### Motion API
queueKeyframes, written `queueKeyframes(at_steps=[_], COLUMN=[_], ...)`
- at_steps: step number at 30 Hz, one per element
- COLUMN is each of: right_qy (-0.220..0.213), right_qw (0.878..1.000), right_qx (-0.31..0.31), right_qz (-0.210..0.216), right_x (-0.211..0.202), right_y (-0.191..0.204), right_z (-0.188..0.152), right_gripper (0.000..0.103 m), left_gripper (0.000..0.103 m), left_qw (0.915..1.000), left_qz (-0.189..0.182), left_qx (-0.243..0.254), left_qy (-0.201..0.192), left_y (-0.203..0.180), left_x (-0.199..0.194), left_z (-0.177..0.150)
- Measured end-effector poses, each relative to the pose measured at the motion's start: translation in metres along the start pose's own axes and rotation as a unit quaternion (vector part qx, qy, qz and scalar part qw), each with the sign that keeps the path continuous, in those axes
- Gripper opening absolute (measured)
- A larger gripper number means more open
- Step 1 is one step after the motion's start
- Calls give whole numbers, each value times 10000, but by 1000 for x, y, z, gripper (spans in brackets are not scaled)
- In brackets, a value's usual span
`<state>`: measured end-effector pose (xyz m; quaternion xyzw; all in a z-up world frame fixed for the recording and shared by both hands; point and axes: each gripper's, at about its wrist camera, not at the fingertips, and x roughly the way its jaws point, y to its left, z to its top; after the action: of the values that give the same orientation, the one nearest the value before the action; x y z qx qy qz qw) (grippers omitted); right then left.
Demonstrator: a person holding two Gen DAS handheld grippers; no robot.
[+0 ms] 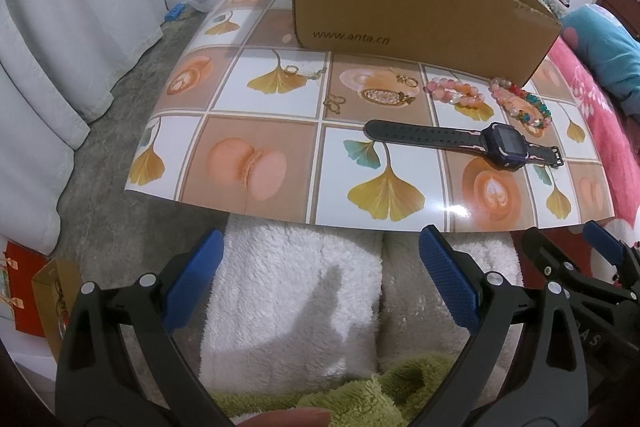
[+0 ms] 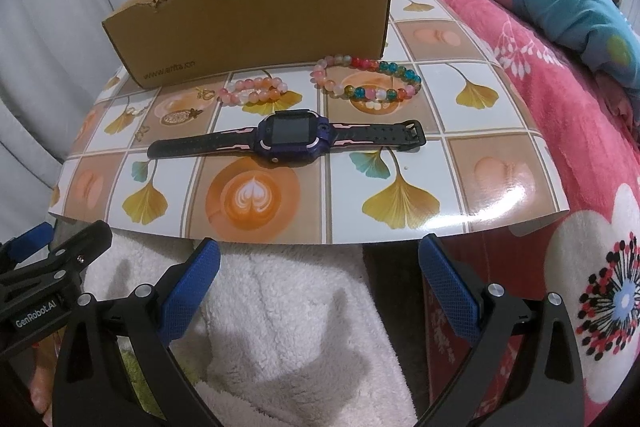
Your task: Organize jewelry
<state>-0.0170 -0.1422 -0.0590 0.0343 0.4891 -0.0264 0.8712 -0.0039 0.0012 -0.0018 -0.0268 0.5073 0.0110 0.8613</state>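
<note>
Both grippers, left (image 1: 320,283) and right (image 2: 320,287), hang wide open and empty; nothing looks sorted yet, so next comes reaching for the purple watch (image 2: 294,139) before the torn cardboard box (image 2: 256,15).

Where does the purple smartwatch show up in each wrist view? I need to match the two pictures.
Left wrist view: the smartwatch lies right of centre on the patterned mat, its long strap running left.
Right wrist view: the smartwatch lies near the centre, straps stretched out to both sides.
Shared landmark: the cardboard box stands behind it, with the multicoloured bead bracelet between box and watch.
</note>
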Motion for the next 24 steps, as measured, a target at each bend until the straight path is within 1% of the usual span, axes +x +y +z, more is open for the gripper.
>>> queueKeyframes(at_steps=[16,24], right_qy=[85,78], right_qw=[9999,9998], right_qx=[2,-30], right_qz=[-55,-179], right_x=[7,8], right_y=[-1,0], right_z=[-1,0], right_gripper=[97,97], left_gripper=[95,95], left_qw=[9999,9998], left_qz=[-3,-106], left_qx=[52,108], left_qy=[130,108], left_y=[0,2], left_x=[12,15], left_z=[0,-3])
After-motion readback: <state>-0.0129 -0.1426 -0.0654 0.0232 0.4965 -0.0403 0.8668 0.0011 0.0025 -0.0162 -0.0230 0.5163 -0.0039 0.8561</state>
